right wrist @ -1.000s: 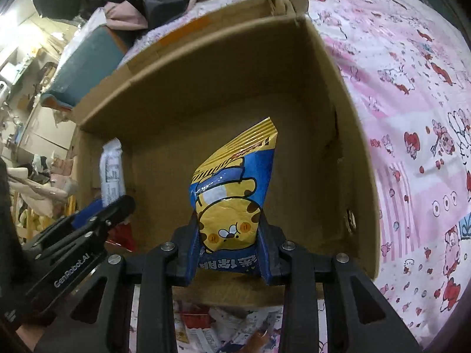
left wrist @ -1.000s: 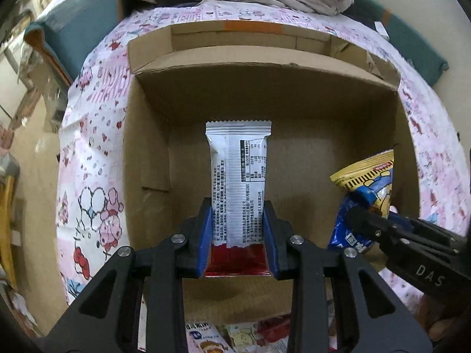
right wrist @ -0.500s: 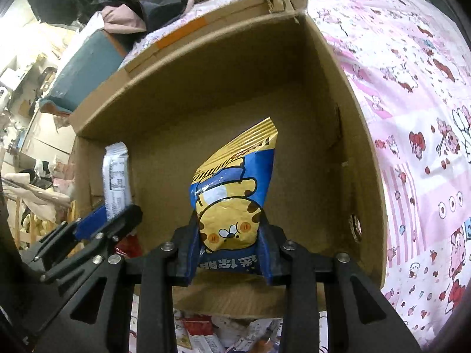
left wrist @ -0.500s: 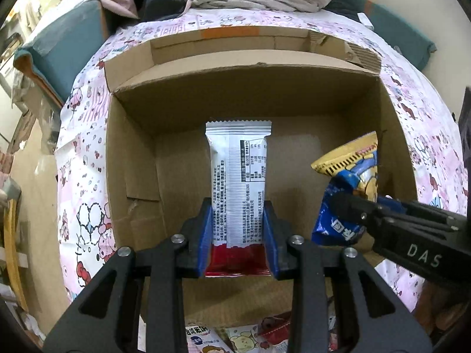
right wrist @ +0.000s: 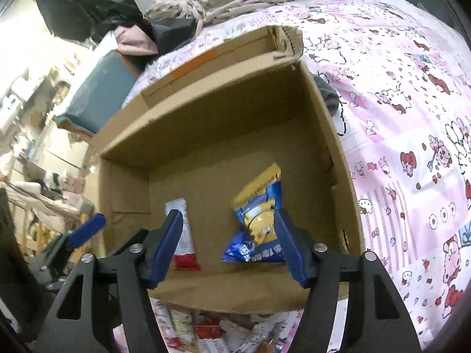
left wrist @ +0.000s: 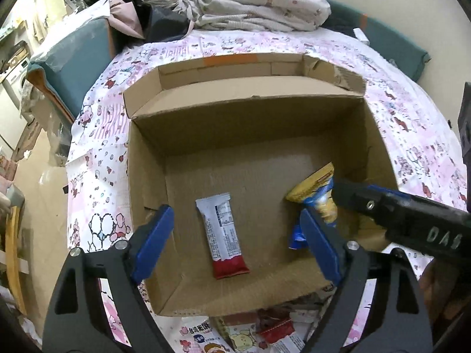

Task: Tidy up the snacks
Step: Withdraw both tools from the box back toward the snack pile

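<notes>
Lying loose in the box (left wrist: 147,182): wafer bar (left wrist: 223,235) below wide-spread left hand-held gripper (left wrist: 235,241)

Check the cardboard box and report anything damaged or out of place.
The cardboard box has a torn, crumpled far-right corner flap. Inside, the blue-and-yellow snack bag lies crumpled and tilted, while the white-and-red bar lies flat. Nothing has spilled.
</notes>
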`<state>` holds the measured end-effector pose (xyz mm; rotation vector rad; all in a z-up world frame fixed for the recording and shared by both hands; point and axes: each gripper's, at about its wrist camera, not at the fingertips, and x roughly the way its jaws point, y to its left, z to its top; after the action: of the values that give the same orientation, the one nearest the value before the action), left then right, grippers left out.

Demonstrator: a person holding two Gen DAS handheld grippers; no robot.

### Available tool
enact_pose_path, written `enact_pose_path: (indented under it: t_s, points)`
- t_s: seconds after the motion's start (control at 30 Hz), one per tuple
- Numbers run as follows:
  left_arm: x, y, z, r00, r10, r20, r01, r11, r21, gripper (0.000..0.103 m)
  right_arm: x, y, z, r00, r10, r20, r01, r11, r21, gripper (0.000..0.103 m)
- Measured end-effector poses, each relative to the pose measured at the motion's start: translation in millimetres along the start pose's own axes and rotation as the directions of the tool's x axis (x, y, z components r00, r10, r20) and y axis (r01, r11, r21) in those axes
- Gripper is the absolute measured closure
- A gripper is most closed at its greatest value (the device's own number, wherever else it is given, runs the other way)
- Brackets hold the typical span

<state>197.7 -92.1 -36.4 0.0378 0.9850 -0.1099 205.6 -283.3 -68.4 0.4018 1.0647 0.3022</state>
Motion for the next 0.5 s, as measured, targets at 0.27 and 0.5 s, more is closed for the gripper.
enact_pose_path:
  t_s: [0.27, 0.5]
  points:
    - [-29, 13, -6, 0.998, -0.025, 0.059, 0.028, 0.999, -0.045, 0.018, -35, 10, -3, 0.997, 0.013, 0.075, -0.013, 1.000, -0.003, 0.022]
    - [-53, 27, -19, 0.997, -0.024, 0.078, 0.030, 0.997, -0.068, 0.017, -58, 8, -28, 0.997, 0.016, 0.074, -0.017, 1.000, 0.009, 0.019]
